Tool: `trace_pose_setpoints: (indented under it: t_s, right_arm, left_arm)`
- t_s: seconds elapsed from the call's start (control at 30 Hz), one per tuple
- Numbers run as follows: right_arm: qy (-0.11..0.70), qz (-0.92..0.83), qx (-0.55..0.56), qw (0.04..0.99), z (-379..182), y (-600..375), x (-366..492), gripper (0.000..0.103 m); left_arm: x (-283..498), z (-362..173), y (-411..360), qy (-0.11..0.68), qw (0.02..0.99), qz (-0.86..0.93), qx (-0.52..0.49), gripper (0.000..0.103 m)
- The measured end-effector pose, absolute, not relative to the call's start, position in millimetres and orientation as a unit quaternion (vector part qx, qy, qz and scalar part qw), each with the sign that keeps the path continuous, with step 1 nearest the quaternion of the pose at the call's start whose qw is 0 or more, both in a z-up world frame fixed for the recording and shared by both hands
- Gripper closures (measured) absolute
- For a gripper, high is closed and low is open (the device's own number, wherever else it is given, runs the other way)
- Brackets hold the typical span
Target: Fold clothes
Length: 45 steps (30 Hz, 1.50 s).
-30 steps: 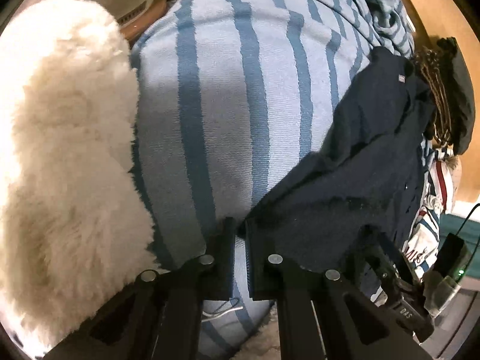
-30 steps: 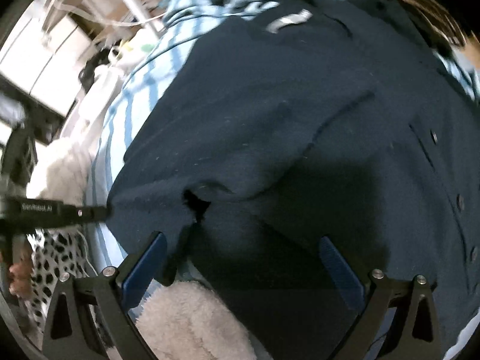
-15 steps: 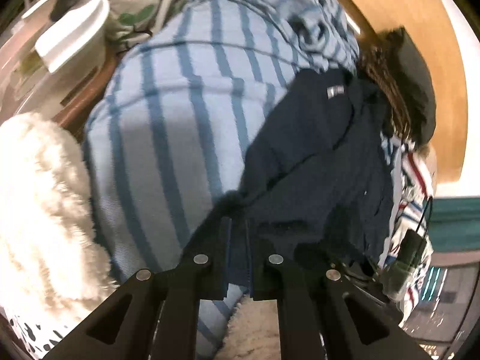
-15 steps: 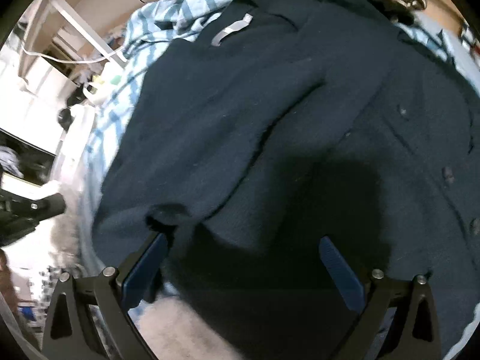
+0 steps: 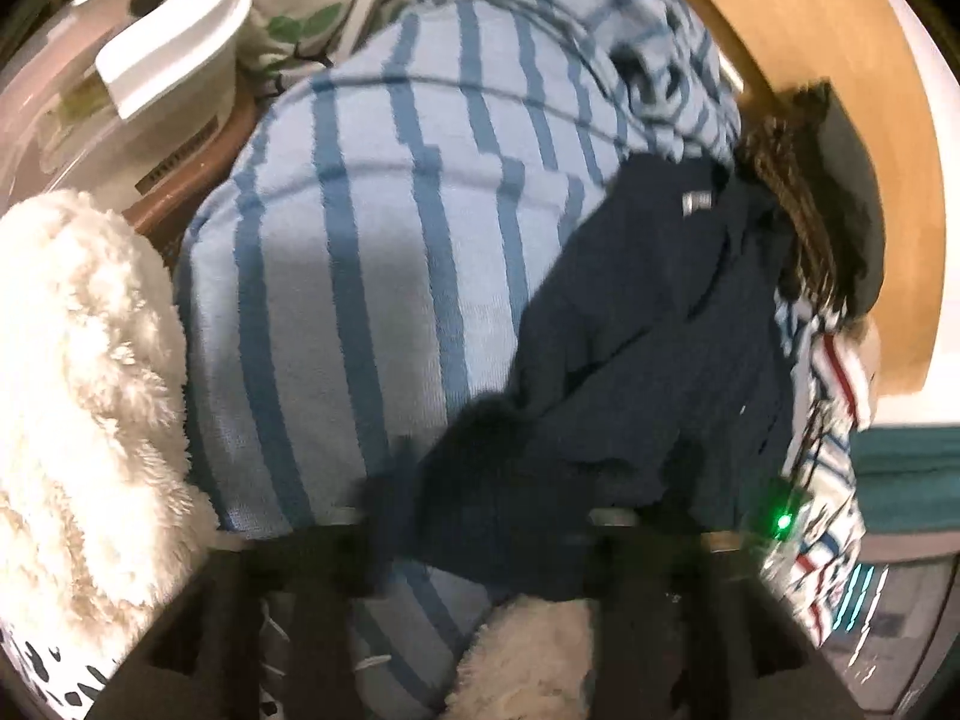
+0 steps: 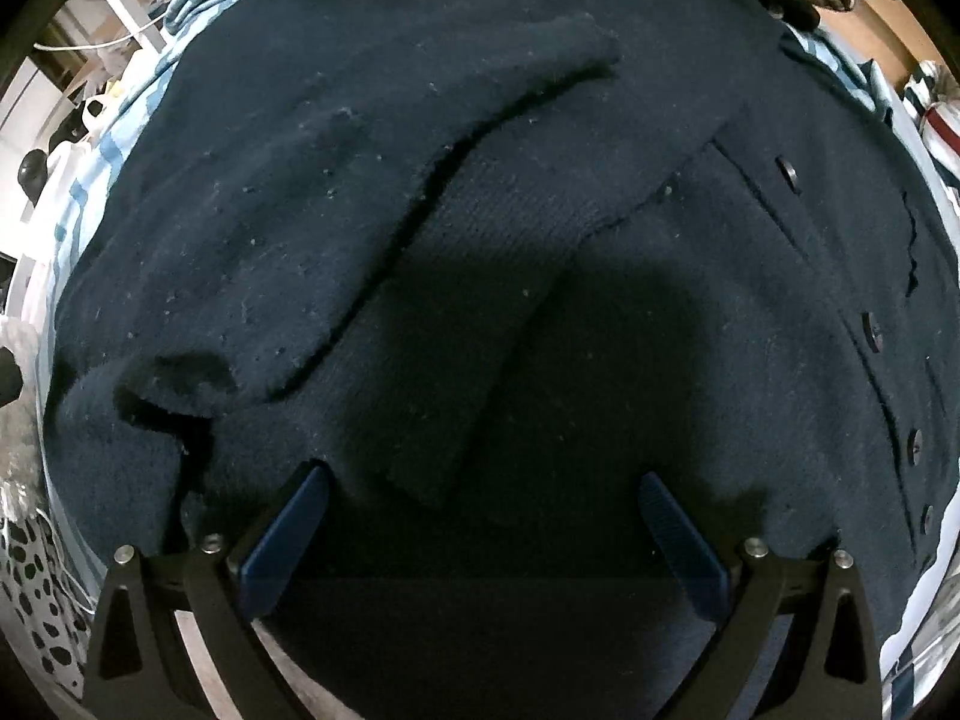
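A dark navy knit cardigan (image 5: pixel 648 372) with buttons lies on a blue striped bedspread (image 5: pixel 372 252). It fills the right wrist view (image 6: pixel 420 192), with one sleeve folded across the body. In the blurred left wrist view my left gripper (image 5: pixel 480 516) has its jaws wide apart, with the cardigan's corner lying loose between the fingers. My right gripper (image 6: pixel 480 516) is open, its blue-padded fingers (image 6: pixel 288 534) spread wide just above the cardigan's lower hem.
A white fluffy blanket (image 5: pixel 78 408) lies at the left. A white container (image 5: pixel 174 48) stands at the back left on a clear box. A wooden headboard (image 5: pixel 810 42) curves at the right, with a brown and dark pile (image 5: pixel 828 204) and a red-white-blue striped garment (image 5: pixel 828 420) below it.
My left gripper, shut on the cardigan's corner before, carried it right and has opened. The sleeve is now folded over the body. The right gripper stayed open and came closer.
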State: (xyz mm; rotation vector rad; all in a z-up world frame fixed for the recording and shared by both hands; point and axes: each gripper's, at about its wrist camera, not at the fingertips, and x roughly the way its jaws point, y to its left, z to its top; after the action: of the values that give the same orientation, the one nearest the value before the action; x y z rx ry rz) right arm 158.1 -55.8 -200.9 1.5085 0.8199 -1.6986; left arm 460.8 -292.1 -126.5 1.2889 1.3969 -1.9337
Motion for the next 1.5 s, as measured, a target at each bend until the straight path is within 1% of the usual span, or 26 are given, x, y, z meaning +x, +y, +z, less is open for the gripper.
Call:
trace_pose_setpoints:
  t_s: [0.03, 0.27, 0.3, 0.33, 0.37, 0.4, 0.47, 0.5, 0.67, 0.73, 0.77, 0.8, 0.87, 1.03, 1.07, 1.1, 1.13, 1.2, 1.23, 1.27, 1.3, 1.33, 1.37, 1.4, 1.43, 1.5]
  right_arm:
    - [0.317, -0.656, 0.586, 0.356, -201, -57, 158, 0.0]
    - [0.314, -0.651, 0.585, 0.368, -201, -59, 159, 0.0]
    - [0.31, -0.65, 0.584, 0.375, -198, -58, 158, 0.002]
    - [0.304, -0.651, 0.582, 0.382, -194, -56, 158, 0.007]
    - [0.294, -0.653, 0.578, 0.391, -187, -54, 157, 0.024]
    - [0.282, -0.655, 0.574, 0.403, -178, -52, 155, 0.048]
    - [0.238, -0.642, 0.585, 0.434, -165, -47, 150, 0.076]
    - [0.234, -0.631, 0.585, 0.452, -162, -47, 155, 0.077]
    - [0.302, -0.564, 0.547, 0.54, -152, -54, 203, 0.076]
    - [0.329, -0.537, 0.528, 0.569, -149, -58, 223, 0.061]
    - [0.341, -0.528, 0.52, 0.578, -149, -52, 228, 0.046]
    - [0.352, -0.521, 0.512, 0.586, -149, -43, 231, 0.039]
    - [0.379, -0.507, 0.497, 0.593, -156, -46, 240, 0.035]
    - [0.422, -0.502, 0.471, 0.589, -176, -71, 263, 0.035]
    - [0.423, -0.507, 0.464, 0.59, -177, -71, 265, 0.036]
    - [0.424, -0.512, 0.456, 0.591, -177, -72, 267, 0.043]
    - [0.425, -0.517, 0.449, 0.592, -177, -72, 269, 0.046]
    - [0.427, -0.525, 0.438, 0.592, -178, -73, 272, 0.06]
    - [0.421, -0.526, 0.44, 0.593, -177, -73, 271, 0.063]
    - [0.412, -0.527, 0.445, 0.596, -177, -72, 269, 0.069]
    - [0.402, -0.528, 0.45, 0.598, -176, -72, 267, 0.075]
    - [0.389, -0.524, 0.459, 0.603, -175, -71, 264, 0.077]
    - [0.375, -0.513, 0.471, 0.611, -174, -70, 262, 0.079]
    - [0.363, -0.499, 0.483, 0.621, -173, -68, 262, 0.093]
    - [0.35, -0.485, 0.494, 0.631, -173, -67, 261, 0.093]
    - [0.352, -0.474, 0.504, 0.63, -178, -65, 262, 0.093]
  left_arm:
    - [462, -127, -294, 0.512, 0.212, -0.697, 0.455, 0.037]
    - [459, -142, -301, 0.556, 0.184, -0.675, 0.449, 0.037]
    - [461, -143, -299, 0.556, 0.181, -0.673, 0.453, 0.037]
    - [463, -144, -297, 0.556, 0.179, -0.671, 0.457, 0.037]
    - [462, -145, -296, 0.556, 0.176, -0.67, 0.46, 0.037]
    - [460, -147, -295, 0.555, 0.175, -0.668, 0.463, 0.037]
    - [458, -149, -293, 0.554, 0.174, -0.666, 0.469, 0.037]
    - [456, -149, -292, 0.552, 0.176, -0.664, 0.473, 0.037]
    - [449, -151, -290, 0.546, 0.201, -0.651, 0.487, 0.037]
    - [450, -153, -288, 0.556, 0.202, -0.641, 0.489, 0.037]
    - [450, -154, -288, 0.56, 0.202, -0.636, 0.491, 0.037]
    - [451, -155, -287, 0.569, 0.202, -0.629, 0.49, 0.037]
    - [454, -158, -286, 0.58, 0.207, -0.617, 0.49, 0.037]
    - [466, -177, -284, 0.629, 0.229, -0.565, 0.482, 0.037]
    - [468, -179, -283, 0.636, 0.232, -0.56, 0.477, 0.037]
    - [470, -181, -283, 0.643, 0.234, -0.556, 0.472, 0.037]
    - [472, -183, -282, 0.649, 0.237, -0.551, 0.467, 0.037]
    - [476, -186, -281, 0.663, 0.242, -0.542, 0.456, 0.038]
    - [474, -186, -280, 0.66, 0.239, -0.545, 0.458, 0.042]
    - [472, -186, -279, 0.658, 0.234, -0.547, 0.461, 0.051]
    - [470, -187, -278, 0.655, 0.228, -0.549, 0.467, 0.056]
    - [469, -189, -276, 0.654, 0.224, -0.549, 0.47, 0.068]
    - [468, -190, -275, 0.652, 0.222, -0.549, 0.474, 0.085]
    - [468, -191, -273, 0.65, 0.219, -0.552, 0.474, 0.088]
    - [468, -191, -271, 0.648, 0.217, -0.555, 0.475, 0.09]
    - [465, -185, -268, 0.615, 0.22, -0.578, 0.489, 0.092]
